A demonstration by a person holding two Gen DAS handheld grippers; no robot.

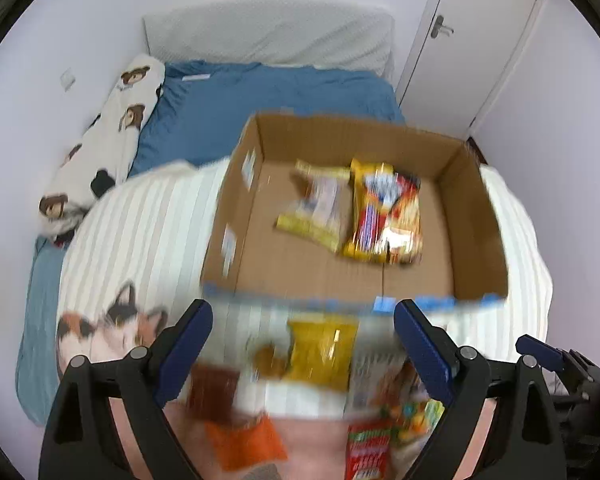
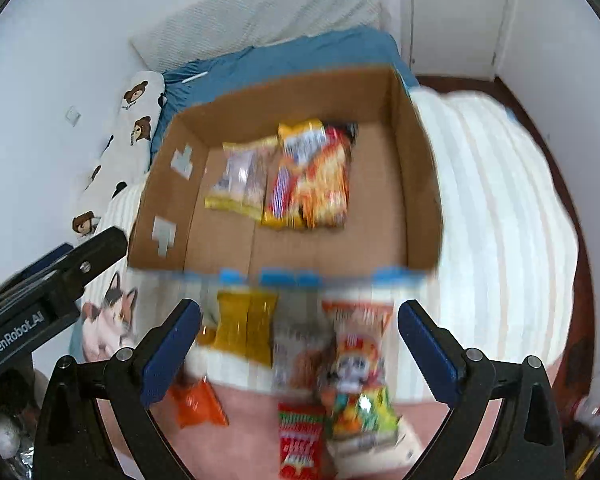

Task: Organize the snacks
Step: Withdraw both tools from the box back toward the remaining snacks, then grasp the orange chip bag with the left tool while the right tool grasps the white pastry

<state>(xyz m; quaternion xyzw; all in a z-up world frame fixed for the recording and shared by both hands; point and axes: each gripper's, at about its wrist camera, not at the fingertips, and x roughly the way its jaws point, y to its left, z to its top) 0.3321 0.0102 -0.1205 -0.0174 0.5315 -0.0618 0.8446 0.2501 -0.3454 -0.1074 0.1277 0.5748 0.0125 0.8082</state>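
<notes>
The box (image 1: 476,216) was plain matt brown cardboard. The snack packets (image 2: 312,172) inside were glossy, crinkly plastic film catching the light. The blanket (image 1: 148,216) looked soft, ribbed cloth, and the gripper arms (image 2: 112,396) were matt black plastic with metal rivets.

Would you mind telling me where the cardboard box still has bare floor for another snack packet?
Inside the cardboard box, bare floor runs along the left wall, across the near strip behind the front wall, and down the right side. The middle-back is crowded: the pale yellow packet and the red-orange packets lie together there. Outside, the loose packets crowd the blanket before the box.
</notes>
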